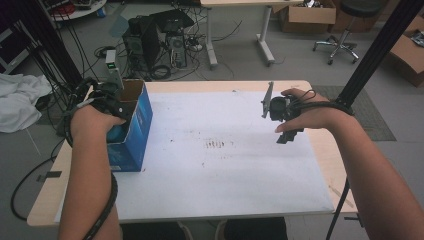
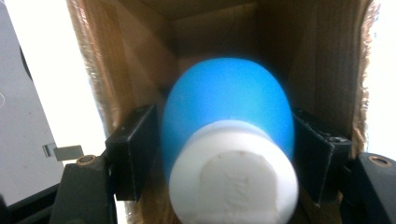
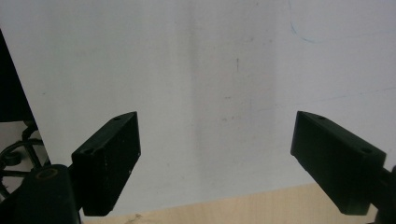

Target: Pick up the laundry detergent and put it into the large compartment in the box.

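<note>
A blue rubber bulb with a white neck sits between the jaws of my left gripper, which press on both of its sides. It is inside an open blue cardboard box with a brown interior, standing at the table's left edge. In the high view my left gripper reaches into the top of that box. My right gripper hovers over the right side of the white sheet. Its jaws stand wide open with nothing between them.
The white sheet covers most of the wooden table; faint marks lie at its middle. Beyond the table the floor holds computer towers, cables, a desk leg and a chair. A black pole rises at the right.
</note>
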### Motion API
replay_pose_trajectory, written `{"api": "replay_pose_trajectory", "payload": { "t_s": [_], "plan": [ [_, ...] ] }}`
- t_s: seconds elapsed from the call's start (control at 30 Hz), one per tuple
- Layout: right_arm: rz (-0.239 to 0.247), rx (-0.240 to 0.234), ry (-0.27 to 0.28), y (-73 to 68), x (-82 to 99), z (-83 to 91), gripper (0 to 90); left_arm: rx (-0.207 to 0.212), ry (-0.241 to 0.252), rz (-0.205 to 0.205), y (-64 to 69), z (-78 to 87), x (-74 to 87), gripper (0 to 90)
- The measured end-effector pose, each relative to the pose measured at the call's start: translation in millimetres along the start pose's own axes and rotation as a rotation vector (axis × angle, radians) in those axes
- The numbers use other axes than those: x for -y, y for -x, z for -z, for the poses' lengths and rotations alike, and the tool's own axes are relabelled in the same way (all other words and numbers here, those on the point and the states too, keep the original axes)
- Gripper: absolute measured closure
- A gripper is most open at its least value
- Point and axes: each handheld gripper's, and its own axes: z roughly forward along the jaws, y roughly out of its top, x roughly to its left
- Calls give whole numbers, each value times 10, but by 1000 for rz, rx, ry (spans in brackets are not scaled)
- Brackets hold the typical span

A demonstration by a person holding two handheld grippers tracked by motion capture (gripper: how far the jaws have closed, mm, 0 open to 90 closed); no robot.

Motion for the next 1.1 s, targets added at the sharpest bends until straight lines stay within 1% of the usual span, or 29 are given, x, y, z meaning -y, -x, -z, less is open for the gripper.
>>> {"api": "replay_pose_trajectory", "payload": {
  "t_s": [0.07, 0.17, 0.27, 0.43, 0.5, 0.57, 0.73, 0.8, 0.93, 1.0, 1.1],
  "plan": [
    [-2, 1, -1, 0, 3, 5, 159, 13, -5, 6, -6, 17, 3, 270],
    [1, 2, 0, 0, 4, 16, 159, 9, -4, 4, -2, 41, 10, 258],
    [2, 3, 0, -6, 3, 22, 159, -7, -2, 3, 4, 87, 22, 248],
    [2, 5, 4, -12, 9, 30, 159, -15, 11, 12, -19, 164, 49, 237],
    [2, 6, 6, -14, 11, 32, 159, -16, 16, 9, -28, 192, 61, 236],
    [4, 7, 7, -16, 11, 34, 159, -17, 14, 15, -30, 212, 69, 226],
    [5, 8, 12, -28, 10, 45, 159, -11, 26, 9, 1, 258, 84, 218],
    [3, 10, 12, -33, 13, 50, 159, -3, 22, 4, 15, 284, 84, 196],
    [2, 12, 12, -41, 28, 64, 159, -5, 31, -6, 45, 345, 89, 189],
    [-1, 12, 14, -48, 37, 71, 159, -8, 37, -4, 55, 376, 93, 185],
    [0, 14, 14, -53, 45, 78, 159, -7, 32, -3, 63, 403, 96, 162]
  ]
}}
